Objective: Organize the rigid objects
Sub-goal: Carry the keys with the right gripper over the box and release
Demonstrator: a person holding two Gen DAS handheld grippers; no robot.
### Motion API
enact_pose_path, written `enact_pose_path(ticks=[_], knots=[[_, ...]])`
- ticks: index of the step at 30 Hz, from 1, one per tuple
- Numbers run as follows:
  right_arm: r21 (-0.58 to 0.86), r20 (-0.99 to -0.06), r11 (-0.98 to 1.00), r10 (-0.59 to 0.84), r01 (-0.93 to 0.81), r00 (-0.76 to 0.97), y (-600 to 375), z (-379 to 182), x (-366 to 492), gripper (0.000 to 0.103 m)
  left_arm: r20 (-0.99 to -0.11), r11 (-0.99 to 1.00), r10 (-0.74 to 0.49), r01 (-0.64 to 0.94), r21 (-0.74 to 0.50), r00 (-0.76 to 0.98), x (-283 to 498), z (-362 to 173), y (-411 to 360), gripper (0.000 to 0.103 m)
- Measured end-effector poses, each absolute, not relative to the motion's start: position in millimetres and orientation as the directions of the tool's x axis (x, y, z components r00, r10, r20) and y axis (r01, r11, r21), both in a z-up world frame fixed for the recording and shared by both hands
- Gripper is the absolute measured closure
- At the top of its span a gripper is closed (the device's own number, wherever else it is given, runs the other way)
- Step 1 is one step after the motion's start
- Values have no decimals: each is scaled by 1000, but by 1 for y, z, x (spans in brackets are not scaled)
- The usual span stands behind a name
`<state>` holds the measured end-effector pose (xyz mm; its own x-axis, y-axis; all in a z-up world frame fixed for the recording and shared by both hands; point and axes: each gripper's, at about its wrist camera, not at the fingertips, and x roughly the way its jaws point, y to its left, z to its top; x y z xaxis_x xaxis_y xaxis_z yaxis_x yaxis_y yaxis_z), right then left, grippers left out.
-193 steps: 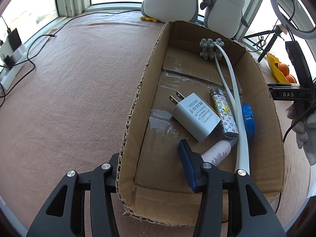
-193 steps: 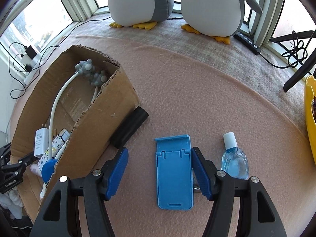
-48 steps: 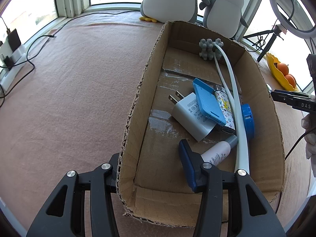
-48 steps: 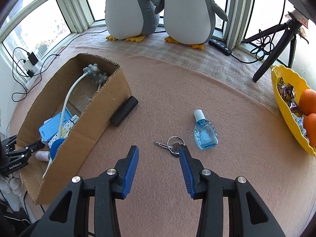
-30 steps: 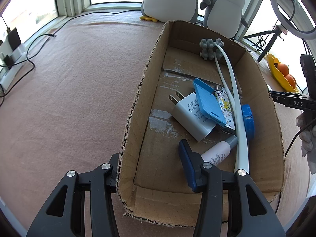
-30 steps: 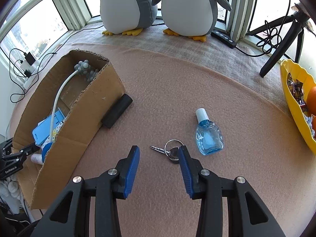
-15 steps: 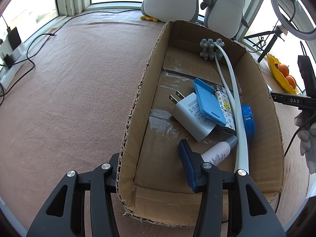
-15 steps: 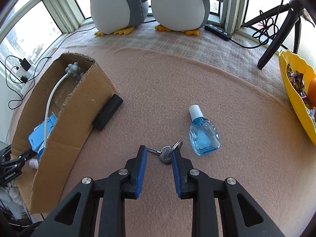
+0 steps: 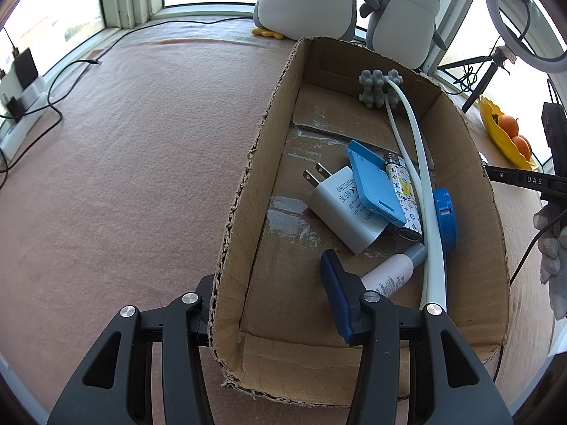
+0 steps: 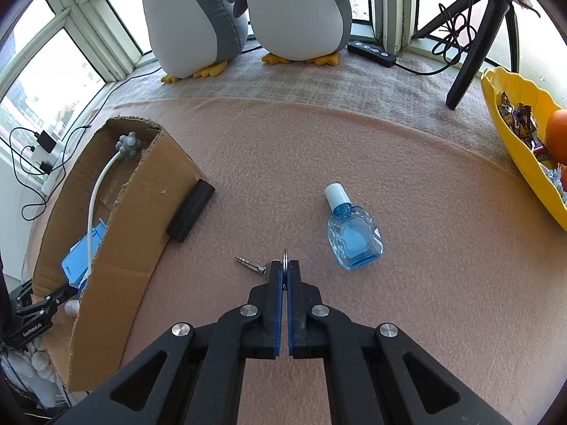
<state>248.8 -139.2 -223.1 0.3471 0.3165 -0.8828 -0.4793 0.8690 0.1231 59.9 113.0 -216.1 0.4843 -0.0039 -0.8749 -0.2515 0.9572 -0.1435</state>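
Observation:
A bunch of keys [image 10: 250,265] lies on the pink cloth, its ring standing up between the blue pads of my right gripper [image 10: 284,265], whose jaws are closing tight on it. A blue liquid bottle [image 10: 354,233] lies just right of it, and a black cylinder [image 10: 191,212] rests against the cardboard box [image 10: 141,212]. My left gripper [image 9: 269,276] straddles the box's left wall [image 9: 241,212], open, one finger outside and the blue pad inside, clear of the wall. In the box lie a white charger [image 9: 340,209], a blue phone stand [image 9: 372,184], a lighter [image 9: 404,191], a white-stemmed massager [image 9: 421,177], a blue lid [image 9: 444,212] and a pale tube [image 9: 386,279].
Two plush penguins [image 10: 248,17] stand at the window. A yellow bowl [image 10: 514,134] with oranges and sweets sits at the right edge, beside a black tripod [image 10: 475,53]. Cables and a power strip [image 9: 21,113] run along the left sill. A gloved hand [image 9: 553,248] shows right of the box.
The right gripper's jaws came together around the key ring, which now stands upright between the pads. The left gripper and the box contents have not moved.

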Motion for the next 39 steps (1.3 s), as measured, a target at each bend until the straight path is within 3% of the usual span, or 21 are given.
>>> enact_pose_path(ticks=[22,39], knots=[[162,-769,717,523,-678,368,-78,-121,145,101,-871,956,-7,-251,-150,492,58,-216,112,55],[170,-804,605,541,-778,245,-16,-147,88,101,-870,957,-7,-249,-149,493,58,-215,114,55]])
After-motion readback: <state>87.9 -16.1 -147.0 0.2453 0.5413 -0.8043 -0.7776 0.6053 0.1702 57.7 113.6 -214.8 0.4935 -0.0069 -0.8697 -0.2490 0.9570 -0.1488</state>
